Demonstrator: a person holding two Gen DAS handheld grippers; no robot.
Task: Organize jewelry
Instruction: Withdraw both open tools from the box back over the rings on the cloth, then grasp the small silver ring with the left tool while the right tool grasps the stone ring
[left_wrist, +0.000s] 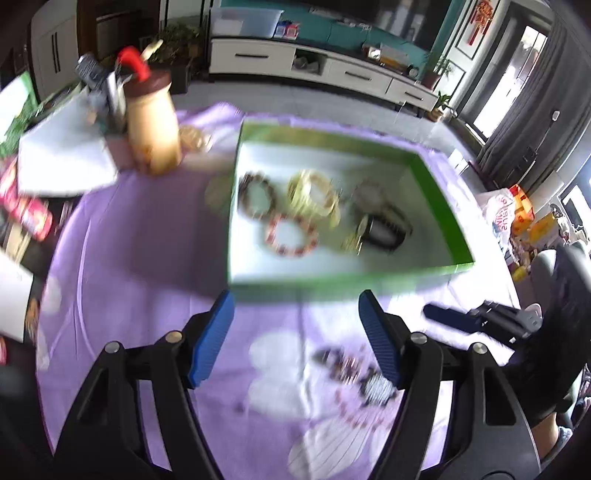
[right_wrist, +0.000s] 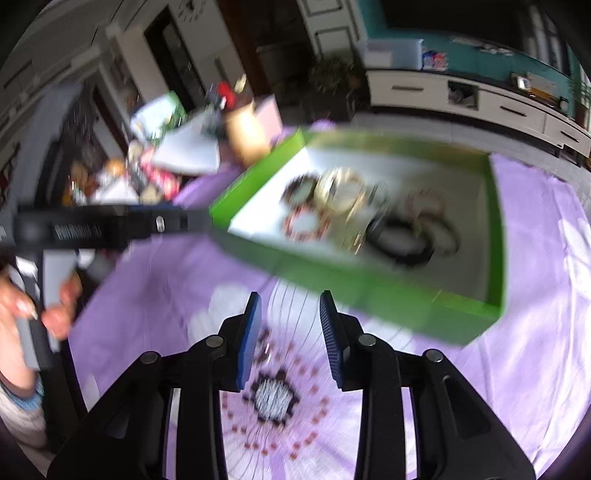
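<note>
Left gripper: blue-padded jaws spread wide, empty, above purple floral tablecloth. Right gripper: jaws parted, empty. Ahead: shallow green-walled cardboard box holding dark beaded bracelet, cream bangles, red-and-white bead bracelet, black watch. Beyond, left: tan brown-lidded jar, white papers.

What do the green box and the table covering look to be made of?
Green box: probably cardboard, with thin, straight green walls and a matte white inside. Purple tablecloth: fabric, judging by its soft creases and printed flower pattern. Blur hides finer surface texture.
</note>
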